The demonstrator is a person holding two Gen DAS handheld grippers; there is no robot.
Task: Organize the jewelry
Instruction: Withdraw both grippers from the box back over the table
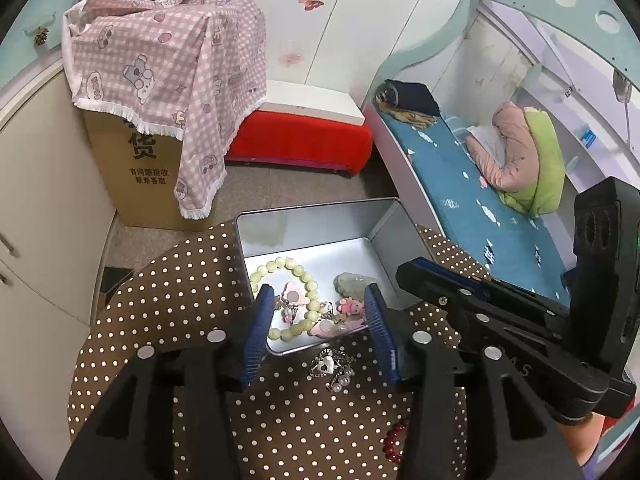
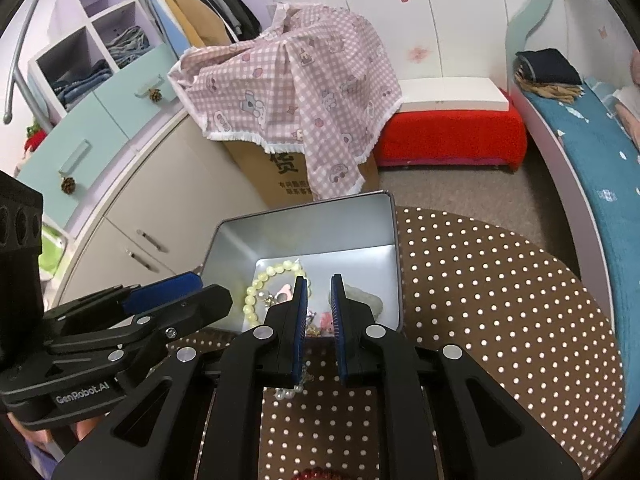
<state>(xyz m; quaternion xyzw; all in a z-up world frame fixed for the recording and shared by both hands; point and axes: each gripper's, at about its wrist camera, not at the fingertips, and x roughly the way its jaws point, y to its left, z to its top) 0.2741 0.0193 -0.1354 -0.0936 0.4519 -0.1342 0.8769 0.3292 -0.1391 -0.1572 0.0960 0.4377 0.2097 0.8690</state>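
Observation:
A silver tin box (image 1: 384, 236) (image 2: 394, 240) sits on a brown dotted table and holds a pale green bead bracelet (image 1: 298, 270) (image 2: 250, 300), pink charms (image 1: 350, 306) and a pale stone (image 1: 354, 282). A silver chain with a heart and pearls (image 1: 334, 366) lies on the cloth just in front of the tin. A red bead bracelet (image 1: 394, 440) (image 2: 316, 474) lies nearer the front. My left gripper (image 1: 320, 300) is open over the tin's front edge. My right gripper (image 2: 319, 284) has a narrow gap between its fingers and holds nothing, just above the tin.
A cardboard box under pink checked cloth (image 1: 172, 76) stands behind the table. A red bench (image 1: 300, 140) is at the back, a bed with blue sheet (image 1: 460, 184) on the right, cabinets (image 2: 132, 216) on the left.

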